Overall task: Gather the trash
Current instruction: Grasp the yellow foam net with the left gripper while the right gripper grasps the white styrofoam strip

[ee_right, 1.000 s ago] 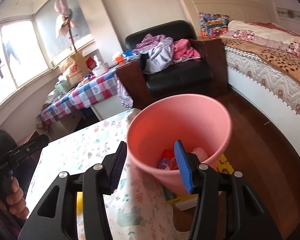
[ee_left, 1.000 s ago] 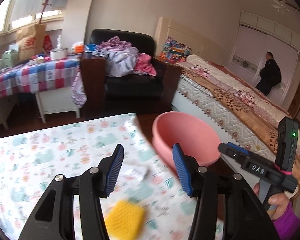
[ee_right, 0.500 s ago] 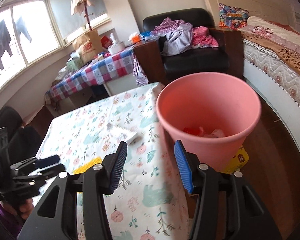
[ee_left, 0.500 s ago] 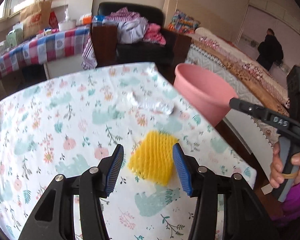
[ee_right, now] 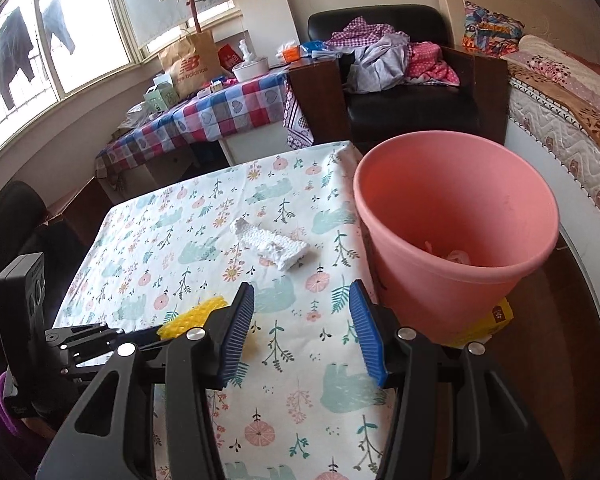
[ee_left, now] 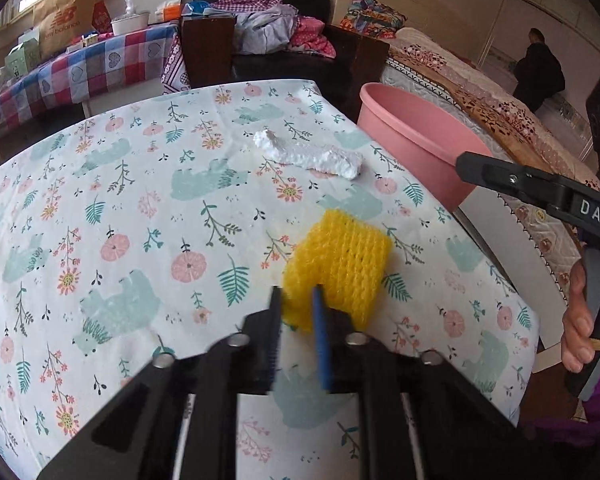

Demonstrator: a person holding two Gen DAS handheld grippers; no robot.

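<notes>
1. One table draped in a white cloth printed with pink flowers and pale green bears (ee_left: 140, 216) fills most of both wrist views; the task's loose trash lies on it.
2. A round pink plastic bin (ee_right: 456, 216) stands on the floor just beside the table's right edge, at about 2 o'clock in the right wrist view; crumpled pale scraps lie at its bottom.
3. The right gripper (ee_right: 302, 330) hangs over the near part of the cloth with its blue-padded jaws spread wide apart, nothing between them. In the left wrist view its black body enters from 3 o'clock, gripped by a hand (ee_left: 580, 320).
4. The left gripper (ee_left: 296, 308) sits low over the cloth, its jaws drawn nearly together and pinching the near edge of a yellow foam mesh sleeve (ee_left: 340, 264), which lies flat on the cloth at about 6 o'clock of the table. In the right wrist view that sleeve shows at 8 o'clock, partly hidden behind the right gripper's left finger (ee_right: 236, 328).
5. A long white chunk of broken foam (ee_left: 308, 154) rests on the cloth beyond the sleeve, at about 12 o'clock from it, well apart from both grippers and near the bin side.
</notes>
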